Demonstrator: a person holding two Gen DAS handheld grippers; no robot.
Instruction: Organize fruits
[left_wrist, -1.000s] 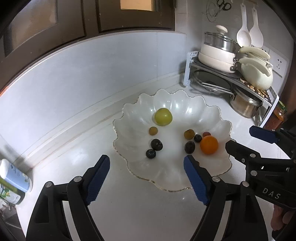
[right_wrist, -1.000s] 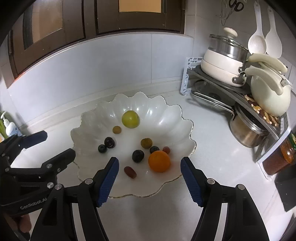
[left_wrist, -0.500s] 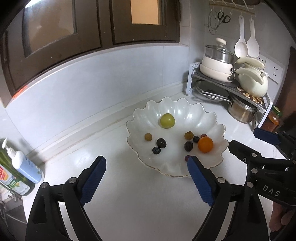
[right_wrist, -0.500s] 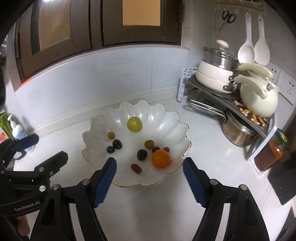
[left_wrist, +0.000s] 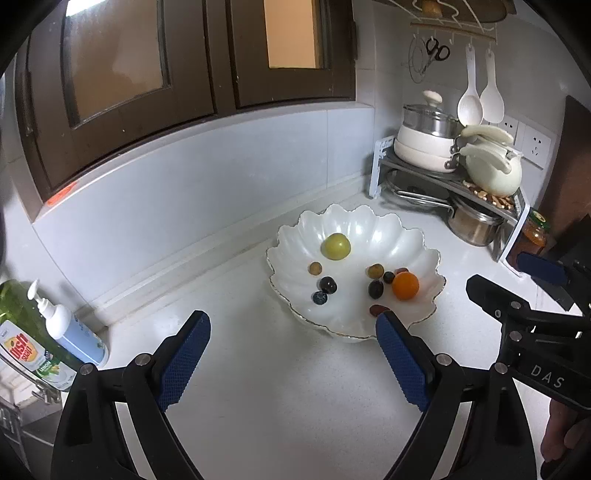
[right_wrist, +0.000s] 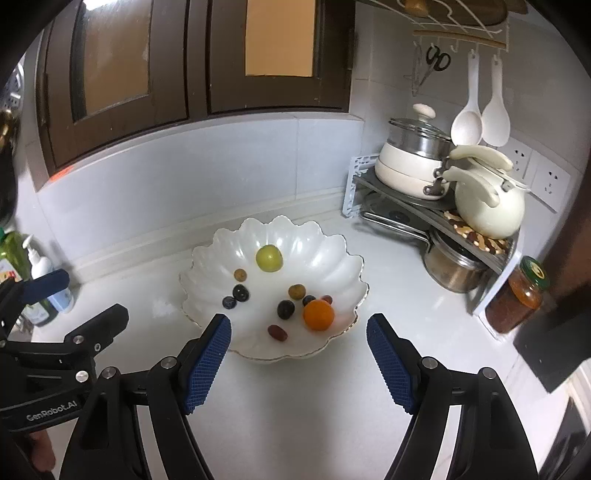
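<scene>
A white scalloped plate (left_wrist: 373, 229) (right_wrist: 299, 240) sits on the white counter. It holds a yellow-green round fruit (left_wrist: 335, 246) (right_wrist: 269, 258), an orange (left_wrist: 405, 285) (right_wrist: 318, 314), a reddish date (right_wrist: 277, 332) and several small dark and brown fruits. My left gripper (left_wrist: 291, 321) hangs open above the counter, short of the plate's near-left rim, with nothing between its blue pads. My right gripper (right_wrist: 298, 325) is open too, empty, in front of the plate's near rim. Each gripper shows at the edge of the other's view: the right gripper (left_wrist: 502, 273) and the left gripper (right_wrist: 92, 295).
A dish soap bottle (left_wrist: 26, 343) and a pump bottle (left_wrist: 70, 332) stand at the left by the wall. A corner rack (left_wrist: 443, 181) with pots and a cream kettle (right_wrist: 487, 210) stands at the back right, with a jar (right_wrist: 517, 295) beside it.
Both grippers have drawn back and up from the plate, so it looks smaller and farther away. Their jaws have opened a little wider. The fruits have not moved.
</scene>
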